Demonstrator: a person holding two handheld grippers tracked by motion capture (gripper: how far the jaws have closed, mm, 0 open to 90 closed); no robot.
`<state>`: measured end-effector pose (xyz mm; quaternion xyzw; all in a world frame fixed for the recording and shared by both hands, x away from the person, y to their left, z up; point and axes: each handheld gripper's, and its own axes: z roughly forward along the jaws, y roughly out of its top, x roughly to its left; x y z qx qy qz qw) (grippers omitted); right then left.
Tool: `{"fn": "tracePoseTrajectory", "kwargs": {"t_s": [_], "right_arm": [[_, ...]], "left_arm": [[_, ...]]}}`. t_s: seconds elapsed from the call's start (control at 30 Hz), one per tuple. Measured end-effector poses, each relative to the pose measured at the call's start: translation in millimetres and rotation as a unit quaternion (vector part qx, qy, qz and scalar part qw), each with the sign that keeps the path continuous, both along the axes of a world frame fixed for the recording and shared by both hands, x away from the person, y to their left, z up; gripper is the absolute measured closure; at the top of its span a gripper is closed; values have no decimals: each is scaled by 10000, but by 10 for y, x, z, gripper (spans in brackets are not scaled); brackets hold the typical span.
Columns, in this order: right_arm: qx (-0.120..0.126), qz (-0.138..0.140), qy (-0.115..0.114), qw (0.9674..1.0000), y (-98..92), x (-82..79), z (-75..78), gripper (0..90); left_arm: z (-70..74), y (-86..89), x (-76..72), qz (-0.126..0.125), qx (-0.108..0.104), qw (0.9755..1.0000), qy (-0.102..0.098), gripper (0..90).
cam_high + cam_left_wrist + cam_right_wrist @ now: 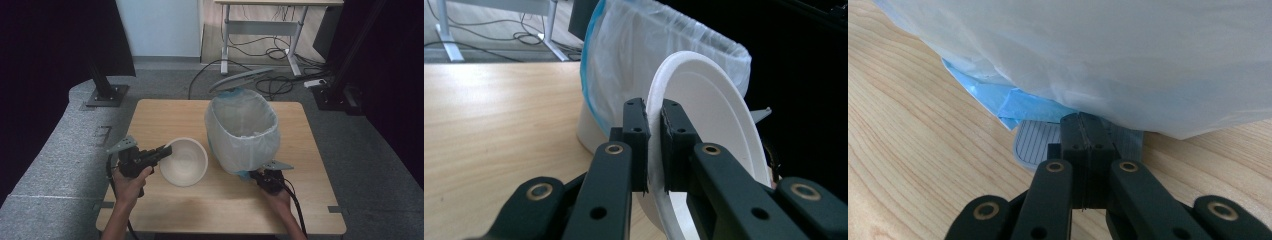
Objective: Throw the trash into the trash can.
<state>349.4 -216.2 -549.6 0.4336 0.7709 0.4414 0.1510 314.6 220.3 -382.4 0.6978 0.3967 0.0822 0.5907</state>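
Wooden table (165, 112): lined bin (243, 131) beside bowl (184, 161), pedal (1037, 144) before right claw (1087, 125).

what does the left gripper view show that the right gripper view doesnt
Left gripper view: the left gripper clamped on the rim of a white bowl held on edge, with a desk frame behind.

Right gripper view: the right gripper, jaws closed together, resting on the bin's grey ribbed pedal, beside a blue fold of liner.

Both: the wooden table and the bin's translucent bag.
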Motion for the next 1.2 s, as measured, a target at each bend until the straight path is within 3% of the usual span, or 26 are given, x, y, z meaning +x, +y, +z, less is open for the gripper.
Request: {"fn": "tracePoseTrajectory", "kwargs": {"t_s": [0.57, 0.73, 1.2], "right_arm": [[9, 0, 23, 10000, -4, 1, 2, 890], [-5, 28, 9, 10000, -6, 4, 2, 890], [7, 30, 16, 10000, -8, 6, 2, 890]], "left_arm": [[359, -203, 135, -136, 108, 9996, -207, 834], [435, -251, 192, -182, 44, 9996, -210, 834], [647, -401, 287, -268, 111, 9991, -322, 834]]}}
